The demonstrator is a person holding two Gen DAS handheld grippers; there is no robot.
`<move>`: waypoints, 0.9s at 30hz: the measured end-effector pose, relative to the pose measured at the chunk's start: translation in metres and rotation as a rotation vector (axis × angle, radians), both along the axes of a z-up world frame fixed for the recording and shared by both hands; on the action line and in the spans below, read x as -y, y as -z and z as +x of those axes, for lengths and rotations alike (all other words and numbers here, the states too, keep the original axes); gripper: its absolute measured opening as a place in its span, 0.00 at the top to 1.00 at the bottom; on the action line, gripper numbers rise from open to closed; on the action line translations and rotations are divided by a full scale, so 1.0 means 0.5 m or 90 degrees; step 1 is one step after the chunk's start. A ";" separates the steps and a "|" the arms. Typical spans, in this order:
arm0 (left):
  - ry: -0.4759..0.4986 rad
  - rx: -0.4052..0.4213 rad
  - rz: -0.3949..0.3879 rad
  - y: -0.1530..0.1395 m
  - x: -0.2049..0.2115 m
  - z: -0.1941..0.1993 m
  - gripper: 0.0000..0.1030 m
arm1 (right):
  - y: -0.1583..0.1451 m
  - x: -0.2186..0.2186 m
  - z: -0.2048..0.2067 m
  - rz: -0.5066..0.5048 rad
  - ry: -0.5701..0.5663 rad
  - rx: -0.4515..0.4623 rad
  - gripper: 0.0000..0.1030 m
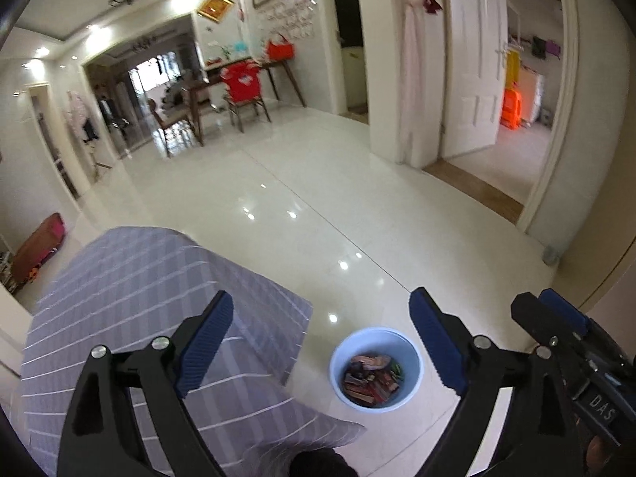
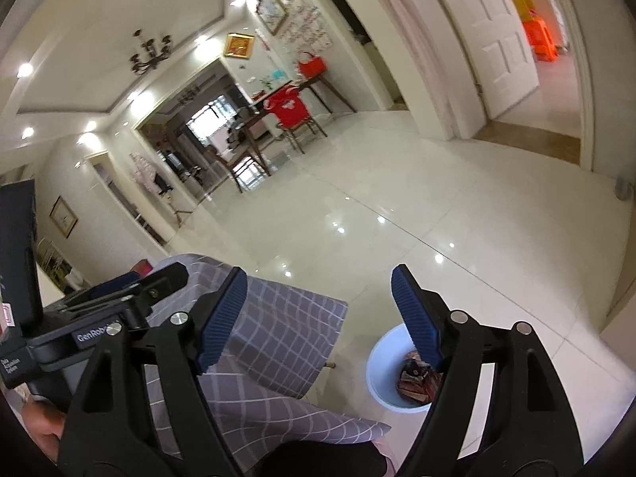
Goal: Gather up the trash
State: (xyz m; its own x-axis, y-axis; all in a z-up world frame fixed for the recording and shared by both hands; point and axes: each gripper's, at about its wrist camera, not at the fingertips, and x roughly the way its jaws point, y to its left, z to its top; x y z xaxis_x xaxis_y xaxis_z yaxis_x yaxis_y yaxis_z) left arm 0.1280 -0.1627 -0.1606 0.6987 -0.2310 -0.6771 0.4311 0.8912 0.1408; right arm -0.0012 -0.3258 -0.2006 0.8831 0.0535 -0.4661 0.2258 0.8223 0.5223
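Left gripper [image 1: 320,342]: ribbed blue pads spread wide, nothing between them. Right gripper [image 2: 320,318]: likewise parted and empty. Round white bin [image 1: 375,369] stands on glossy pale tile floor [image 1: 318,198], holding crumpled reddish-brown wrappers [image 1: 371,377]. Beside it, furniture draped in grey cloth [image 1: 139,278] with a white grid pattern.

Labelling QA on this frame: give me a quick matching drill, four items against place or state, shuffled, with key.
Column 1:
1. bin
2. checked cloth
3. left gripper
4. chair with red cover

Column 2:
A. draped over furniture beside the bin
B. far across the room, at the dining table
C. on the tiled floor, wrappers inside
D. open, nothing between its fingers

Pairs: 1-C, 2-A, 3-D, 4-B
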 end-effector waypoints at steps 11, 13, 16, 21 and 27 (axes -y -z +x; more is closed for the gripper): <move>-0.083 0.116 -0.008 -0.172 -0.153 -0.135 0.09 | -0.176 -0.120 -0.076 -0.073 -0.092 0.076 0.16; -0.101 0.135 -0.023 -0.200 -0.188 -0.162 0.08 | -0.207 -0.142 -0.093 -0.088 -0.101 0.092 0.15; -0.116 0.155 -0.038 -0.232 -0.225 -0.197 0.08 | -0.240 -0.165 -0.114 -0.104 -0.111 0.111 0.14; -0.124 0.201 -0.046 -0.274 -0.254 -0.250 0.08 | -0.287 -0.206 -0.158 -0.142 -0.111 0.140 0.13; -0.107 0.217 -0.070 -0.304 -0.268 -0.299 0.08 | -0.317 -0.217 -0.199 -0.177 -0.103 0.160 0.12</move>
State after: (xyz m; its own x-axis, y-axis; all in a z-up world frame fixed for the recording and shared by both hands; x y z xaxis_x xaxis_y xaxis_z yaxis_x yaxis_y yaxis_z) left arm -0.0217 -0.0287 -0.0085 0.9133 -0.1524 -0.3777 0.2230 0.9631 0.1506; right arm -0.1005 -0.2174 -0.0421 0.9620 0.1042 -0.2525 -0.0252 0.9543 0.2979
